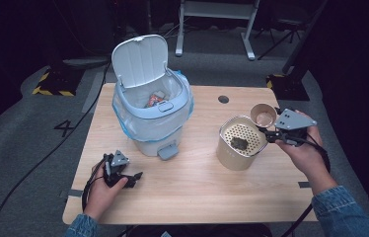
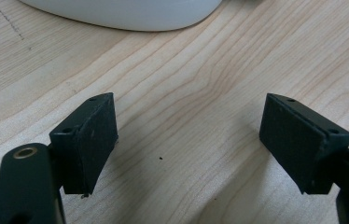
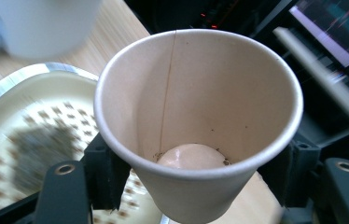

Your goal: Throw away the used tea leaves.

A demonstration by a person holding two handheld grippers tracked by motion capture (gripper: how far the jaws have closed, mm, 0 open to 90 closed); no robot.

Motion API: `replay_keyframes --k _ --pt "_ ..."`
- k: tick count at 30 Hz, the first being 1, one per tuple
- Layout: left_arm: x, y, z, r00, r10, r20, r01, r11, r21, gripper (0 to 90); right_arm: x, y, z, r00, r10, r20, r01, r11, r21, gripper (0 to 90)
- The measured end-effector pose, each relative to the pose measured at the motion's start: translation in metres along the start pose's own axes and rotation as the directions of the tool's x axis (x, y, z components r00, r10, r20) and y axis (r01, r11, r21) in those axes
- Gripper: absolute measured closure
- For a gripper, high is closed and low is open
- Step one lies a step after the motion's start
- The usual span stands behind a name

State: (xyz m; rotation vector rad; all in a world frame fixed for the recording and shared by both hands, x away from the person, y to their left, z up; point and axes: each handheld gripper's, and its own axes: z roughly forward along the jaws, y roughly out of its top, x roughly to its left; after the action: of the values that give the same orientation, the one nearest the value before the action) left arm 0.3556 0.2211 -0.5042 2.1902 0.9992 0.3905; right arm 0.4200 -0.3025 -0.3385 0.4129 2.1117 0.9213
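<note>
High view: right gripper (image 1: 270, 134) clamped paper cup (image 1: 263, 115) low on its wall, above strainer (image 1: 240, 142). Cup light, thin, crushable; a gentle mid-wall hold would suit. Left gripper (image 1: 135, 176) open on bench (image 1: 197, 182).

Tan paper cup (image 3: 196, 121), empty, tilted, held above the perforated round container (image 1: 239, 143) of dark residue

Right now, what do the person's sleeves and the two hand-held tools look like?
Both forearms wear blue denim sleeves. The left tool and the right tool are black, each topped by a grey three-cornered plate and trailing a black cable. In the left gripper view, the fingers are flat, matte black rectangular blocks with small screw holes.
</note>
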Motion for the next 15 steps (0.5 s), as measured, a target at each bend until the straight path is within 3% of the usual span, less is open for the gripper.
replay_keyframes --k 1,2,3,4,5,6,8,10,13,15 --pt "0.000 0.000 0.000 1.0000 0.000 0.000 0.000 1.0000 0.000 19.6 -0.003 -0.002 0.000 0.9983 0.052 -0.026 -0.052 0.999 -0.012 33.0" --pt "0.000 0.000 0.000 1.0000 0.000 0.000 0.000 1.0000 0.000 19.6 -0.006 -0.004 -0.001 0.9894 0.129 -0.067 -0.130 0.991 -0.017 32.9" --pt "0.000 0.000 0.000 1.0000 0.000 0.000 0.000 1.0000 0.000 19.5 -0.009 -0.007 -0.001 0.9725 0.207 -0.107 -0.210 0.977 -0.024 32.6" --pt "0.000 0.000 0.000 1.0000 0.000 0.000 0.000 1.0000 0.000 19.5 -0.011 -0.008 -0.002 0.9589 0.253 -0.130 -0.258 0.966 -0.023 32.4" --pt "0.000 0.000 0.000 1.0000 0.000 0.000 0.000 1.0000 0.000 19.6 -0.013 -0.010 -0.002 0.9418 0.299 -0.153 -0.305 0.952 -0.017 32.4" --pt "0.000 0.000 0.000 1.0000 0.000 0.000 0.000 1.0000 0.000 19.6 -0.015 -0.011 -0.003 0.9157 0.356 -0.186 -0.363 0.932 -0.002 32.4" --pt "0.000 0.000 0.000 1.0000 0.000 0.000 0.000 1.0000 0.000 19.6 -0.018 -0.014 -0.004 0.8809 0.413 -0.231 -0.420 0.907 0.020 32.4" --pt "0.000 0.000 0.000 1.0000 0.000 0.000 0.000 1.0000 0.000 19.6 -0.020 -0.016 -0.004 0.8384 0.474 -0.268 -0.481 0.876 0.047 32.4" --pt "0.000 0.000 0.000 1.0000 0.000 0.000 0.000 1.0000 0.000 19.5 -0.022 -0.017 -0.004 0.8073 0.509 -0.299 -0.517 0.854 0.058 32.2" --pt "0.000 0.000 0.000 1.0000 0.000 0.000 0.000 1.0000 0.000 19.6 -0.023 -0.018 -0.003 0.7999 0.514 -0.310 -0.524 0.850 0.056 32.0"
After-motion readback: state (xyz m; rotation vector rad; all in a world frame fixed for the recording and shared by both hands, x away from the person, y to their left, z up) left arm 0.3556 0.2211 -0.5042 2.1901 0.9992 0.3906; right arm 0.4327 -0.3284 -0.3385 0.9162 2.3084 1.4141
